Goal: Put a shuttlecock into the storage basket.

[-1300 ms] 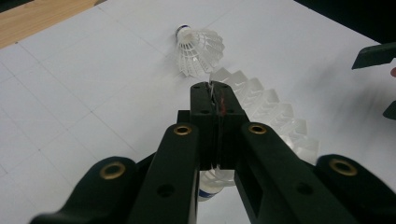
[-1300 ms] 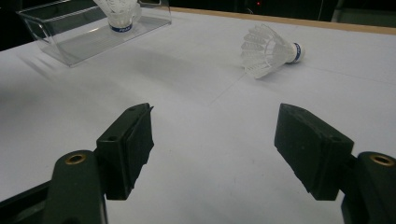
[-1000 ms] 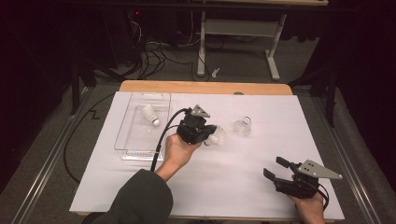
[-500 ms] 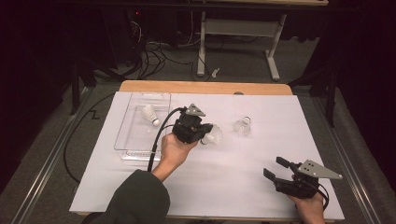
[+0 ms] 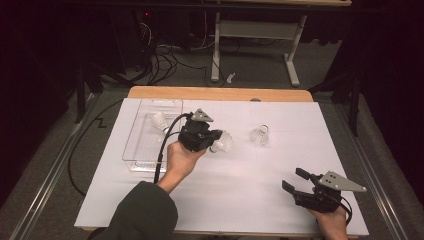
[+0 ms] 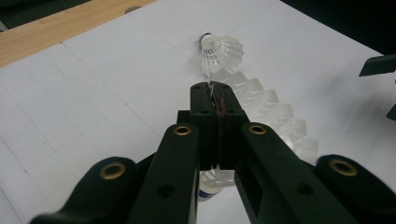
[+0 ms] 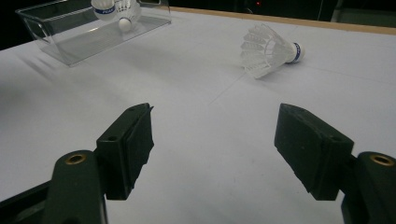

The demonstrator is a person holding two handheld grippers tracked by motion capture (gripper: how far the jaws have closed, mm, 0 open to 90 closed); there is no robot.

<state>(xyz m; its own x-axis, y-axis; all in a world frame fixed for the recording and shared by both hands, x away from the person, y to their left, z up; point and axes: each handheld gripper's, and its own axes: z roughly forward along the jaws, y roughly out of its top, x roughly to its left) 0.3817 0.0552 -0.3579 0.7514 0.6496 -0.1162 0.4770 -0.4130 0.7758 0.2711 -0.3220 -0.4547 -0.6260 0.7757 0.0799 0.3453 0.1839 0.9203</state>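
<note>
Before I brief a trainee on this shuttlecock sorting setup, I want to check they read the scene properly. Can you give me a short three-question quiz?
1. True or false: the left gripper is shut on a shuttlecock.
2. How do the right gripper's jaws stand? A) wide open, nothing between them B) closed on a shuttlecock C) gripping the tray
3. Where is the shuttlecock that lies apart from both grippers and outside the clear tray?

Key
1. True; the jaws pinch its skirt.
2. A.
3. The loose shuttlecock lies on its side on the white sheet, right of the left gripper.
</note>
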